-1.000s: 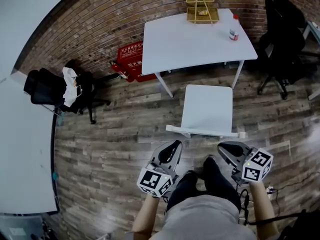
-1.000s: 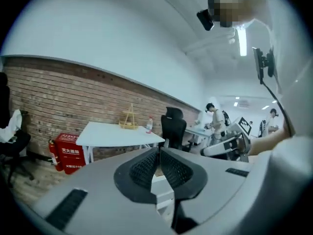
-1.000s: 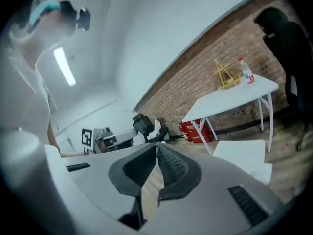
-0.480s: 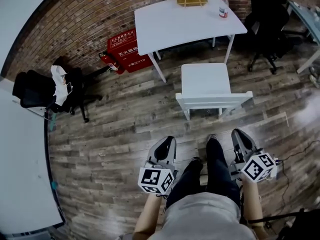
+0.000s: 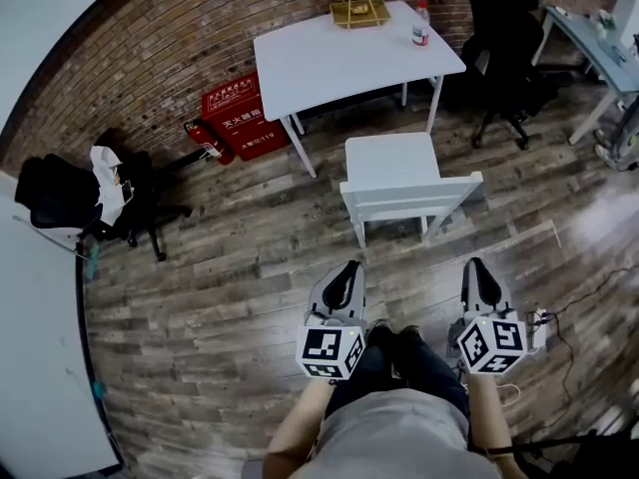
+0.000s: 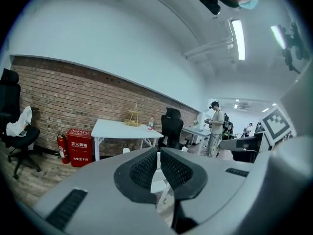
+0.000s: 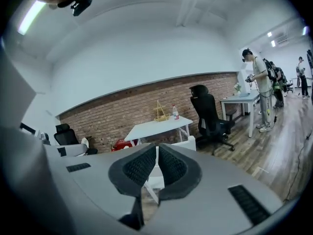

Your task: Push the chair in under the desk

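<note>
A red-brick wall (image 5: 140, 58) runs behind a floor (image 5: 230, 267) of grey-brown wood planks. Against the wall stands a red cabinet (image 5: 240, 118), with a fire extinguisher (image 5: 200, 140) just beside it. One black office chair (image 5: 60, 190) carries a white cloth (image 5: 105, 196). A second office chair (image 5: 499, 38) stands near a pale side table (image 5: 591, 40). A strip light (image 6: 238, 39) glows on the white ceiling (image 6: 161, 28).

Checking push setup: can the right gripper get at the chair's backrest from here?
Probably not yet. The right gripper, jaws shut, hangs short of the chair, with bare floor between them. Nothing blocks the way, though: the backrest faces the person, so a step forward should do.
</note>
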